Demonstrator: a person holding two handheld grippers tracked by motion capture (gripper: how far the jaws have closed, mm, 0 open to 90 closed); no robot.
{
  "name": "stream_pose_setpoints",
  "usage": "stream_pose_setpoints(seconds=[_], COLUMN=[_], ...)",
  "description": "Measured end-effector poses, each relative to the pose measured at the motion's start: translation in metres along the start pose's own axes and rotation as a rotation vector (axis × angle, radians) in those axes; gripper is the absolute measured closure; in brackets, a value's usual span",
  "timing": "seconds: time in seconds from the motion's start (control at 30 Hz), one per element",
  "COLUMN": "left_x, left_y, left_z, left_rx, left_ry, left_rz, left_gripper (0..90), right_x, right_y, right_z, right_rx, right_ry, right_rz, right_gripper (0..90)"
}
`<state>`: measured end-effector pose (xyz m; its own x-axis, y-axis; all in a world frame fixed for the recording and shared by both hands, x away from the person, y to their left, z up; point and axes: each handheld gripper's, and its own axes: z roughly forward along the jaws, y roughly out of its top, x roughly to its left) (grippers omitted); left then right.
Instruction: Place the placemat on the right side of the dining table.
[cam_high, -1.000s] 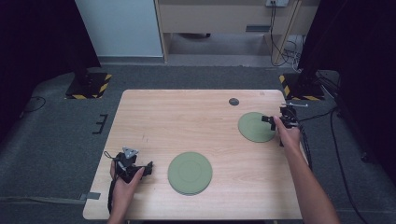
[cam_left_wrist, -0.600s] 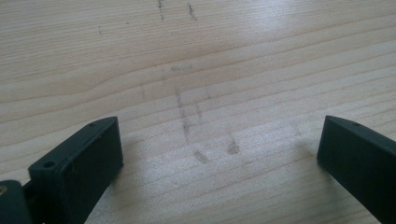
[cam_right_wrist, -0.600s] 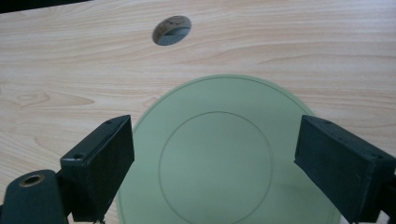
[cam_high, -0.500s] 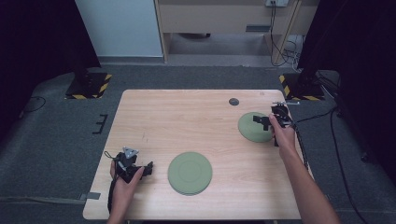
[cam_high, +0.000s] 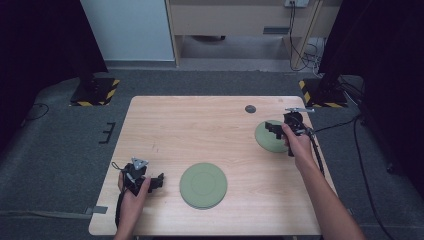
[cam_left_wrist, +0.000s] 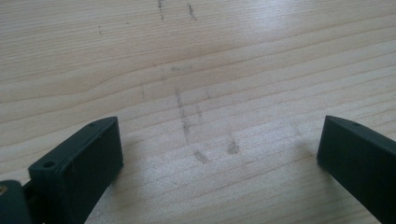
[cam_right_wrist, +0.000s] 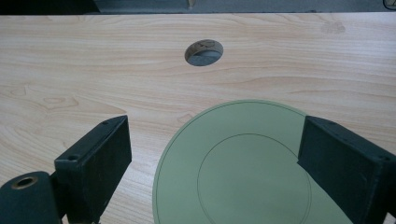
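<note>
Lying under open right hand-held gripper (cam_right_wrist: 212, 154): small green plate (cam_right_wrist: 243, 163), unheld.

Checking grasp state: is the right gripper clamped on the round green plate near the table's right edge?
No. In the right gripper view the right gripper stands wide open above the round green plate, pads clear of its rim.

No readable text, label, brand, number or sign is showing on anything in these pictures.
</note>
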<state>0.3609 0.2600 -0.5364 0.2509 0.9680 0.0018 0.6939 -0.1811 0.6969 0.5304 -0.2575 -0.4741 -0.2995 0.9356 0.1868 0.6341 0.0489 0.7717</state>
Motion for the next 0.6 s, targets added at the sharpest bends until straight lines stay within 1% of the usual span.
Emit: stream_pose_setpoints(seconds=[0.13, 0.3, 0.4, 0.43, 0.47, 0.6], left_x=[0.000, 0.000, 0.000, 0.000, 0.000, 0.000], left_y=[0.000, 0.000, 0.000, 0.000, 0.000, 0.000], left_z=[0.000, 0.000, 0.000, 0.000, 0.000, 0.000], left_rx=[-0.001, 0.000, 0.000, 0.000, 0.000, -0.001], left_ry=[0.000, 0.000, 0.000, 0.000, 0.000, 0.000], left_rz=[-0.001, 0.000, 0.000, 0.000, 0.000, -0.001], left_gripper=[0.0, 0.0, 0.0, 0.0, 0.0, 0.0], right_x=[0.001, 0.003, 0.005, 0.005, 0.006, 0.006], right_y=[-0.002, -0.006, -0.007, -0.007, -0.008, -0.008], right_z=[0.000, -0.004, -0.007, -0.008, -0.011, -0.015], right_rx=[0.000, 0.005, 0.013, 0.014, 0.004, -0.004], right_ry=[-0.011, -0.003, -0.005, -0.003, -0.001, 0.009], right_rz=[-0.012, -0.019, -0.042, -0.042, -0.042, -0.045], right_gripper=[9.7, 9.6, 9.1, 9.1, 9.2, 9.2])
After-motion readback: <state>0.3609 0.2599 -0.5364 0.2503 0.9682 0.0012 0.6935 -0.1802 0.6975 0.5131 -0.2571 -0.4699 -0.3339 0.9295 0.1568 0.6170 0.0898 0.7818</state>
